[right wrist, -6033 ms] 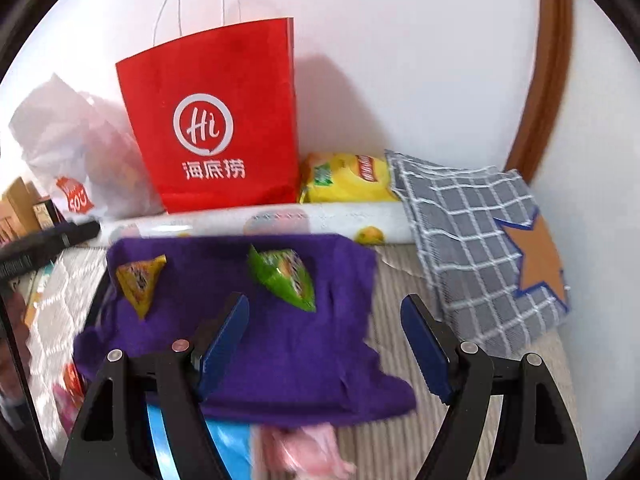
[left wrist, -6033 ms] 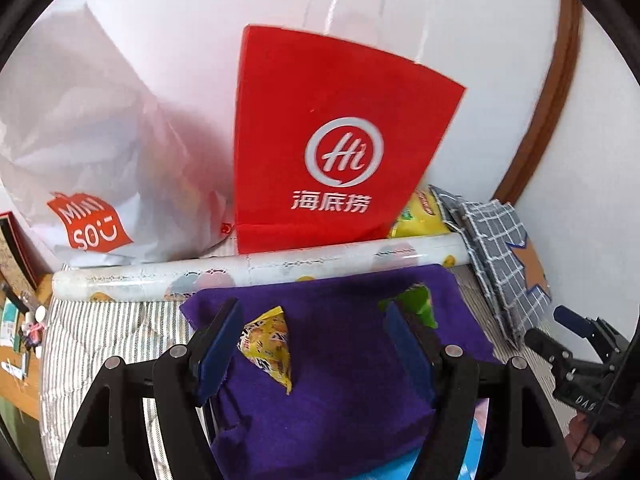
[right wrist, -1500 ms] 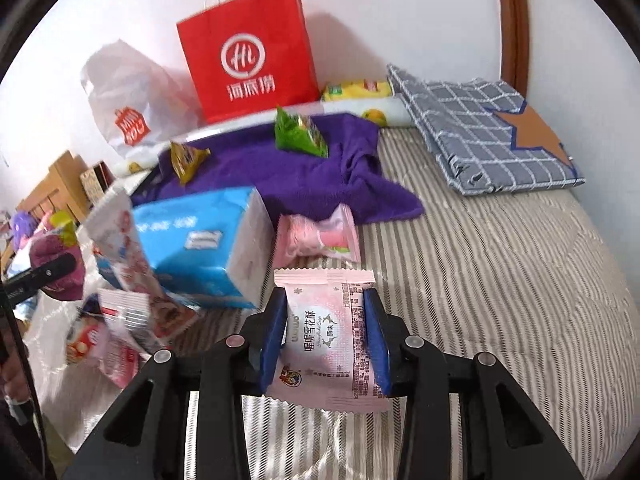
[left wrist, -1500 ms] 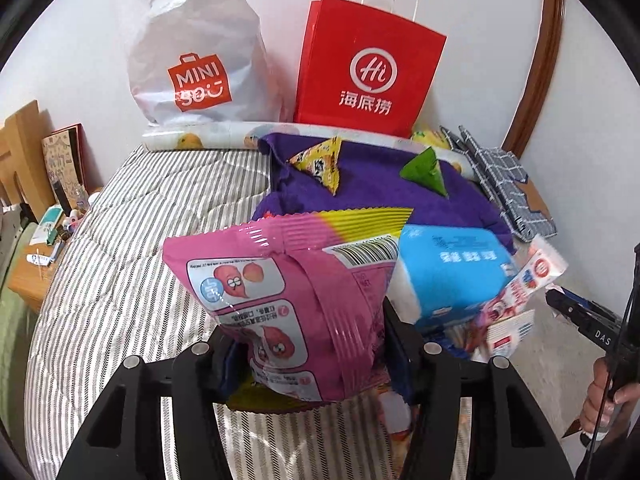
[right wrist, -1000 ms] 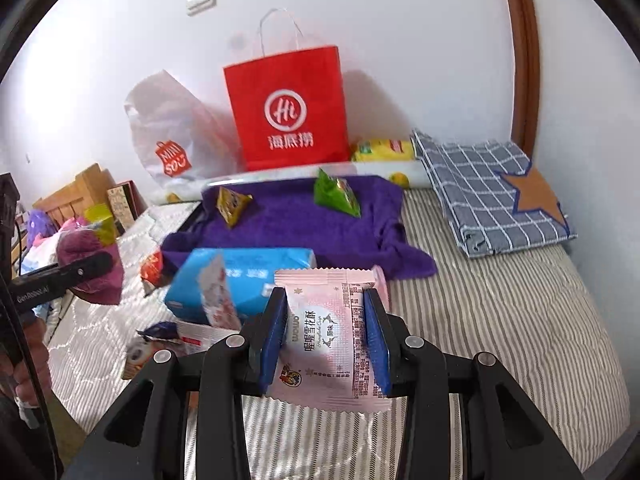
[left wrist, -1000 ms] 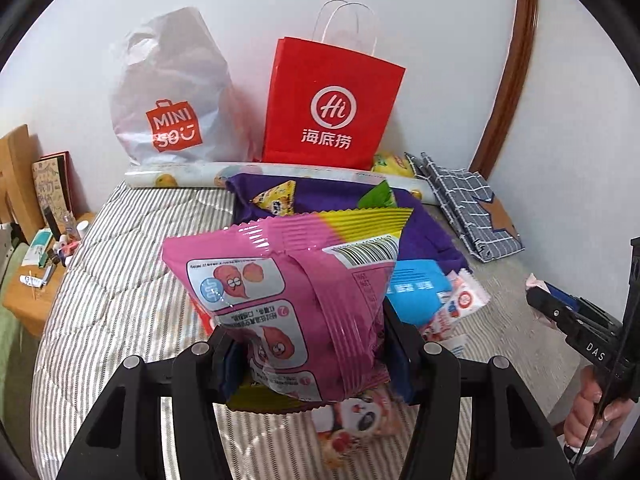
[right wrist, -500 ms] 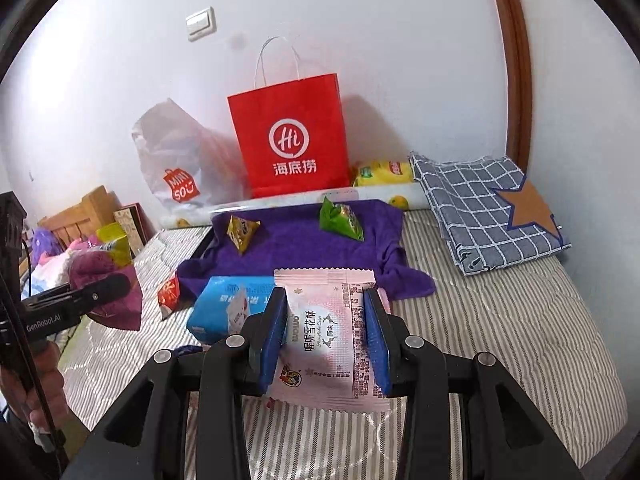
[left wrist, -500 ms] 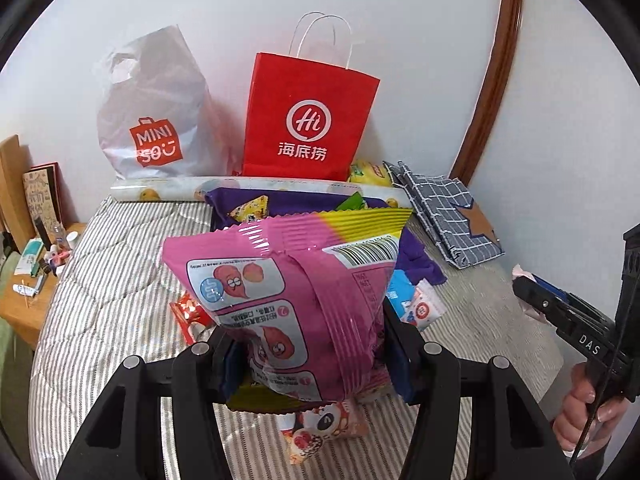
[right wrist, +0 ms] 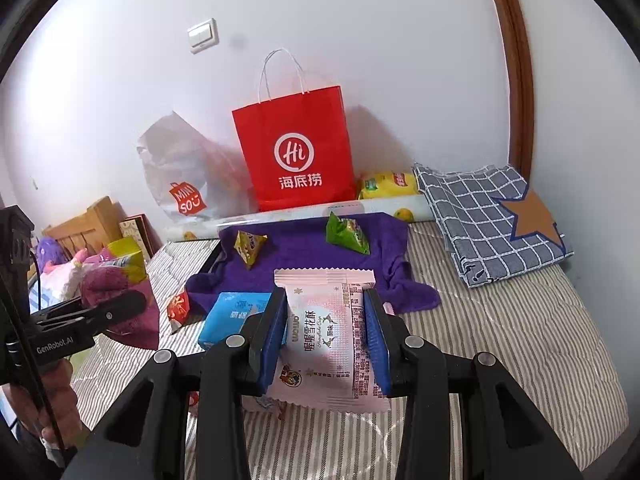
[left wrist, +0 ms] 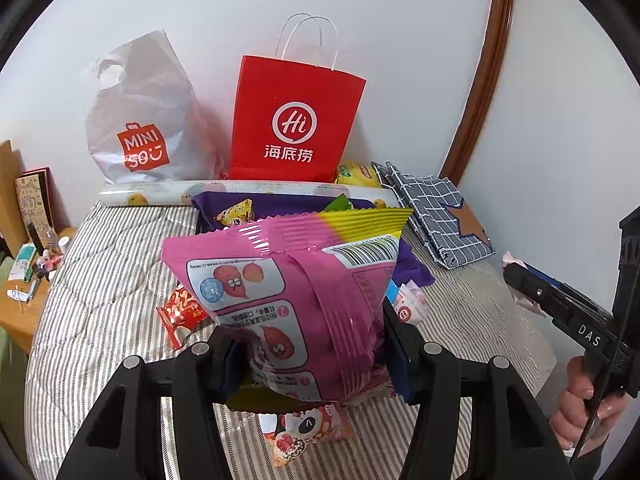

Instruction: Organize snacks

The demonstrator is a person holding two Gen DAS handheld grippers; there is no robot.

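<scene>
Mostly hidden behind the big pink snack bag [left wrist: 296, 304] are the things lying on the bed [left wrist: 100, 280]: only corners of a red packet [left wrist: 182, 312] and a cartoon-printed pouch [left wrist: 304, 432] poke out around it. The left gripper [left wrist: 312, 354] has its fingers [left wrist: 394, 354] clamped on that pink bag, held up off the bed. The right gripper [right wrist: 326, 338] pinches a pale pink biscuit packet [right wrist: 328, 332] between its blue fingers [right wrist: 378, 340], also clear of the bed, and the packet covers part of a blue tissue pack [right wrist: 232, 316] behind it. On a purple towel [right wrist: 304, 252] stand a yellow triangular snack [right wrist: 248, 246] and a green one [right wrist: 346, 234], apart from each other. At the wall, a red paper bag [right wrist: 296, 148] stands upright beside a white plastic shopping bag [right wrist: 180, 172]; what either holds cannot be made out. A yellow chip bag [right wrist: 386, 184] is half hidden behind a paper roll [right wrist: 280, 214], next to a folded checked cloth [right wrist: 492, 216].
</scene>
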